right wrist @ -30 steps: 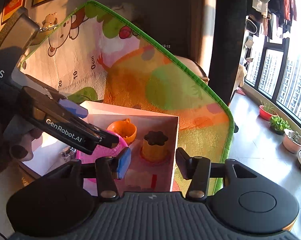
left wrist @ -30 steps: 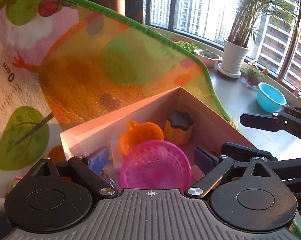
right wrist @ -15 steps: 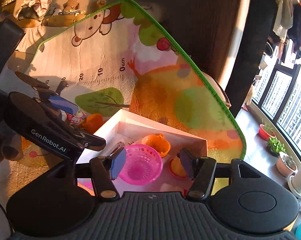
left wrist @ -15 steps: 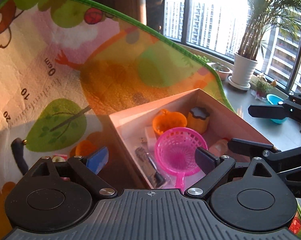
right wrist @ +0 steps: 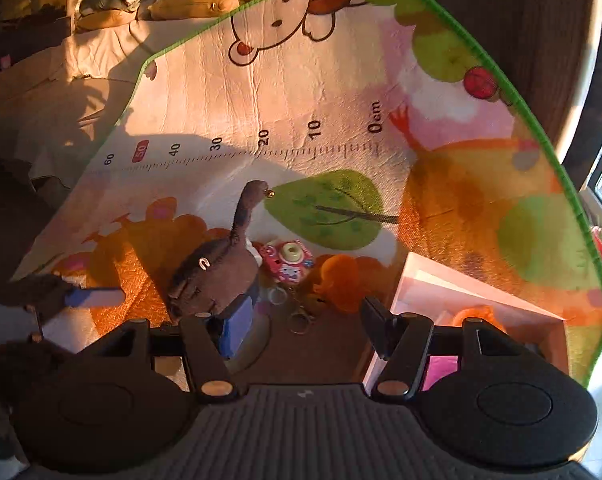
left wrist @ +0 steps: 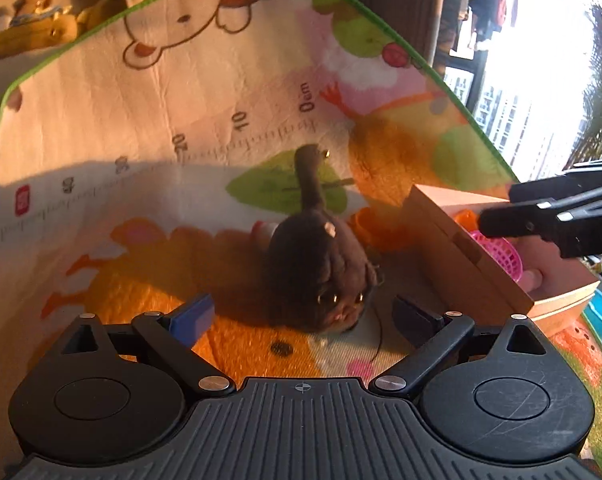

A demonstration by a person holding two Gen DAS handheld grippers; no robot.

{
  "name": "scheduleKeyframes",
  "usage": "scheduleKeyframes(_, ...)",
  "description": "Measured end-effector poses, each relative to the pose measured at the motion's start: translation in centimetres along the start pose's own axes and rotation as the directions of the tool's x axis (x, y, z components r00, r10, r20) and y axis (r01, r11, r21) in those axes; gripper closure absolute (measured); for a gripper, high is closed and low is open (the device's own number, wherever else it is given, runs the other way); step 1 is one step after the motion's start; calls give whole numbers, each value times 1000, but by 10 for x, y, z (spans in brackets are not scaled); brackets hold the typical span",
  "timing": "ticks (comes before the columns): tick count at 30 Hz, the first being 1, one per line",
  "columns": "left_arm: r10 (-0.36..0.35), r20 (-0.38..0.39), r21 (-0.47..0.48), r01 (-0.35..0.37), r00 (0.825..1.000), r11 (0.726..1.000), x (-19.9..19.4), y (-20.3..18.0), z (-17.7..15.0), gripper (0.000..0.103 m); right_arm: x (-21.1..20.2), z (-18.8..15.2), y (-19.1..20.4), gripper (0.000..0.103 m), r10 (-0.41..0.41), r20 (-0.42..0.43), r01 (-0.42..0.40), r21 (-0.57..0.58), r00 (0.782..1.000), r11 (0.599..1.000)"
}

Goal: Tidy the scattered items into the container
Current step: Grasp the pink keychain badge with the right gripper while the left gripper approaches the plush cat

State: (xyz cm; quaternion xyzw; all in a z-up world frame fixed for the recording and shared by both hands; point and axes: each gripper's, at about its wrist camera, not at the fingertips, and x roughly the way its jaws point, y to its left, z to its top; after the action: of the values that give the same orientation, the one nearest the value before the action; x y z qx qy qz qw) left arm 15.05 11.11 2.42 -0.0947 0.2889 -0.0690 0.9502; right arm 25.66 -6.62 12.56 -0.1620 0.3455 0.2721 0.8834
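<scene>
Left wrist view: left gripper (left wrist: 301,314) fingers spread, empty, facing brown plush cat (left wrist: 321,268) on mat (left wrist: 141,120); right gripper (right wrist: 305,320) likewise open beside box (right wrist: 481,292).

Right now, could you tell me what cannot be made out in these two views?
- Box contents: in the right wrist view the right gripper body hides most; in the left wrist view its fingers cover them.
- Orange toy: in shadow in the right wrist view, shape unclear.
- Plush cat face: blurred in the left wrist view.
- Left gripper: open, holds nothing.
</scene>
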Motion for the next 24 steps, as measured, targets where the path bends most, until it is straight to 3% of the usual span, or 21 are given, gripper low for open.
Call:
scheduleKeyframes(1, -7, -10, -17, 7, 1000, 1000, 2, 4, -4, 4, 8, 6, 2, 44, 3, -21, -3, 11, 1000, 1000)
scheduleKeyframes(3, -24, -20, -52, 23, 1000, 998, 3, 11, -9, 4, 24, 16, 6, 59, -4, -48, 6, 22, 999, 1000)
scheduleKeyframes(10, -69, 13, -35, 70, 998, 997, -4, 10, -17, 4, 86, 51, -3, 61, -41, -77, 54, 175, 996, 983)
scheduleKeyframes(14, -74, 18, -56, 75, 997, 996, -5, 14, -15, 4, 129, 59, -12, 61, -68, -145, 100, 225, 987, 969)
scheduleKeyframes(22, -67, -8, -83, 66, 998, 994, -2, 17, -12, 4, 150, 54, -17, 56, 122, -205, -45, 345, 971, 938)
scheduleKeyframes(24, -68, -8, -82, 67, 998, 994, -2, 17, -12, 4, 144, 50, -13, 59, 170, -217, -88, 346, 961, 934)
